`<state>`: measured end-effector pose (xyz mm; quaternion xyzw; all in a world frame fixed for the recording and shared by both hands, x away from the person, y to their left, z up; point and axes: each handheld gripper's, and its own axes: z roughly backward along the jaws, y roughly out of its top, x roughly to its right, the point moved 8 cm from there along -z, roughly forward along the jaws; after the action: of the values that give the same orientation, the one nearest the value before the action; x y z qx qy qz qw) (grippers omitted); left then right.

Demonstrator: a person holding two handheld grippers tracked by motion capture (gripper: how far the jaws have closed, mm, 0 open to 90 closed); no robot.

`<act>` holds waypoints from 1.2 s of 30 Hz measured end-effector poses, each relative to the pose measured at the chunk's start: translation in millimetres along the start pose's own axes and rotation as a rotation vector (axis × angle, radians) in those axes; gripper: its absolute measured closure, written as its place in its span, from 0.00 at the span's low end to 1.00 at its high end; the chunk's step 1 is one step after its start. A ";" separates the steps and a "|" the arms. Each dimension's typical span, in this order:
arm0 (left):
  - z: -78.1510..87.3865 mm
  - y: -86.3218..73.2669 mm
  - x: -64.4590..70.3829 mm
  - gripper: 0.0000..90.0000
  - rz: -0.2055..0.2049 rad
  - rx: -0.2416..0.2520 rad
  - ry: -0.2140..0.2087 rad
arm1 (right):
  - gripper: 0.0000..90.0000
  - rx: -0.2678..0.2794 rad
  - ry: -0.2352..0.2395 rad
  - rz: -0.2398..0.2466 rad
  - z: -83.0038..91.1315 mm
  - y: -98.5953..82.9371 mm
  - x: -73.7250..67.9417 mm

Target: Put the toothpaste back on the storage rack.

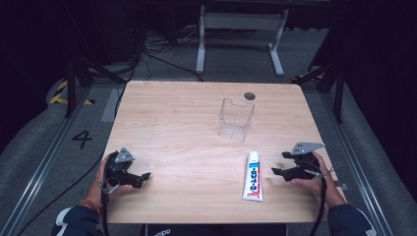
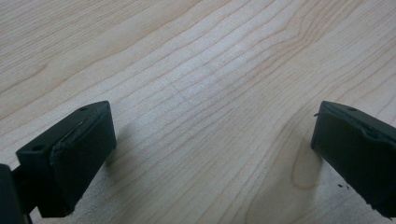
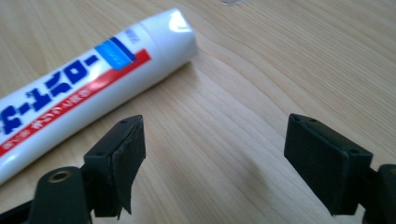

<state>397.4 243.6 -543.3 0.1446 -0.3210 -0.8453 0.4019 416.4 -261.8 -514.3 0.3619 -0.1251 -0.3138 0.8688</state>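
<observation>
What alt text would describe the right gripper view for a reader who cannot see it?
A white plastic toothpaste tube with blue and red print lies on the light wooden table, just left of the open black tongs, which hold nothing.

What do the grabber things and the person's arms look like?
The left gripper and the right gripper are black, and each has two blocky jaws. Each carries a grey three-cornered plate on top and trails a black cable. The sleeves are dark blue, and an orange band circles the left wrist.
</observation>
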 end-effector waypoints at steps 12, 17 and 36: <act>0.0 0.0 0.0 0.00 0.001 0.000 0.001 | 0.28 -0.054 0.047 0.081 -12.7 4.8 -26.9; 0.0 0.0 -0.2 0.00 -0.002 0.000 0.001 | 0.29 -0.073 0.055 0.102 -16.0 4.5 -32.8; 0.1 0.0 -0.4 0.00 -0.004 -0.001 0.001 | 0.33 -0.095 0.067 0.136 -18.4 2.6 -37.9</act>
<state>397.6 243.9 -543.2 0.1455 -0.3202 -0.8462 0.4004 396.5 -226.2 -525.2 0.3212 -0.1050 -0.2475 0.9080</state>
